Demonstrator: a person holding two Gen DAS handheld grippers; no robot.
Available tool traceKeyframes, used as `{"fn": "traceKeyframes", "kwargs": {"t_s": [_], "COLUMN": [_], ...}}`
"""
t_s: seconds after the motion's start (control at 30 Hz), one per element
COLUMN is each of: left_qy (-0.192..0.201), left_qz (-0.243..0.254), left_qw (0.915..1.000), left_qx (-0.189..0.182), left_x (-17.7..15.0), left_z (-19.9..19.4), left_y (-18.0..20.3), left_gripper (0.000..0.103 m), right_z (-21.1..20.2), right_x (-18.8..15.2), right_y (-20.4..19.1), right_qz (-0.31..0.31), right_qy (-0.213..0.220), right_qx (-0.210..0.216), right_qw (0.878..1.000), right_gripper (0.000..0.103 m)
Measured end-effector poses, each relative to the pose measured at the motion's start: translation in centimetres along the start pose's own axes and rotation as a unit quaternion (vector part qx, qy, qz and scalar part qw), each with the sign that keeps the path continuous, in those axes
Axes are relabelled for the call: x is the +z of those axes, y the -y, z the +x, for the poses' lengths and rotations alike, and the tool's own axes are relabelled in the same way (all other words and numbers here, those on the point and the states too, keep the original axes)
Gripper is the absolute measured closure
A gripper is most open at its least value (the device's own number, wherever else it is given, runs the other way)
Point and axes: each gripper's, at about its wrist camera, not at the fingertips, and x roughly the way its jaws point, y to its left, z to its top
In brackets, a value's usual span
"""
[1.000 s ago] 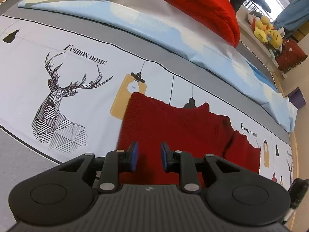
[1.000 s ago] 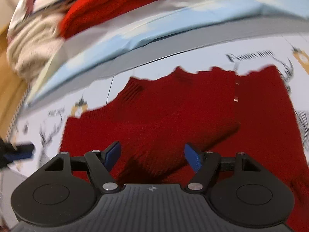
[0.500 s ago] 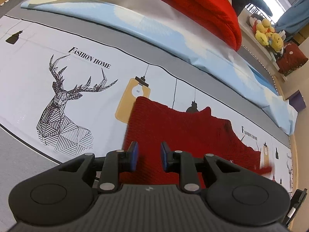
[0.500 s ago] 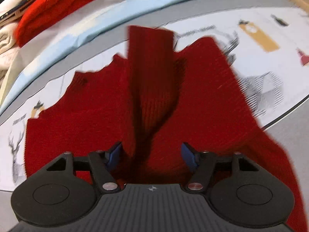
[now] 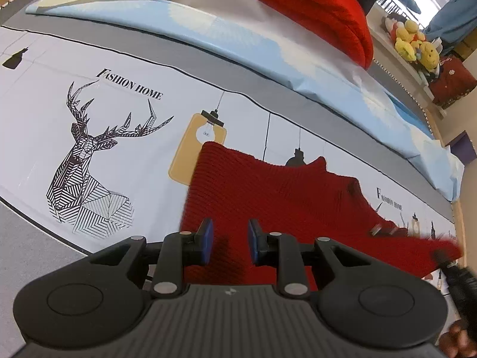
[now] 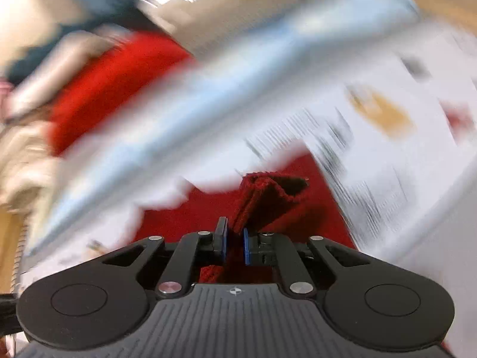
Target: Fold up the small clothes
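A dark red knit sweater [image 5: 277, 197] lies spread on the printed table cover. My left gripper [image 5: 229, 241] hovers over its near left part, jaws a little apart and holding nothing. My right gripper [image 6: 234, 244] is shut on a bunched fold of the red sweater [image 6: 268, 197], which sticks up between the blue pads. The right wrist view is heavily blurred by motion. In the left wrist view the sweater's right sleeve end [image 5: 441, 247] is lifted and blurred at the far right, beside the dark shape of the other gripper [image 5: 459, 280].
The cover [image 5: 89, 137] carries a deer print and the words "Fashion Home". A light blue folded sheet [image 5: 238, 35] and a bright red garment pile [image 5: 313, 3] lie behind. Plush toys [image 5: 414, 44] sit on a shelf at the far right.
My right gripper has closed on a fold of the sweater and swings fast with it. The left gripper has drifted slightly; its jaws keep the same gap.
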Motion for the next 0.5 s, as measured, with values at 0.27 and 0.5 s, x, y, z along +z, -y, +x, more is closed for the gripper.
{"fn": "traceKeyframes", "kwargs": {"t_s": [0.27,0.5], "left_qy": [-0.016,-0.062], "left_qz": [0.015,0.019], "left_qw": [0.9996,0.9977], "left_qx": [0.015,0.02], "left_x": [-0.8,-2.4], "left_z": [1.5,4.8], "left_y": [0.2,-1.3], "left_gripper": [0.077,0.077], "right_z": [2.1,0.9], "right_x": [0.3,0.7], "right_y": [5.5,5.3], "right_qz": [0.09,0.054], "right_qy": [-0.055,-0.035], "right_qx": [-0.08,-0.007], "right_qw": [0.991,0.998], "right_gripper": [0.083,0.069]}}
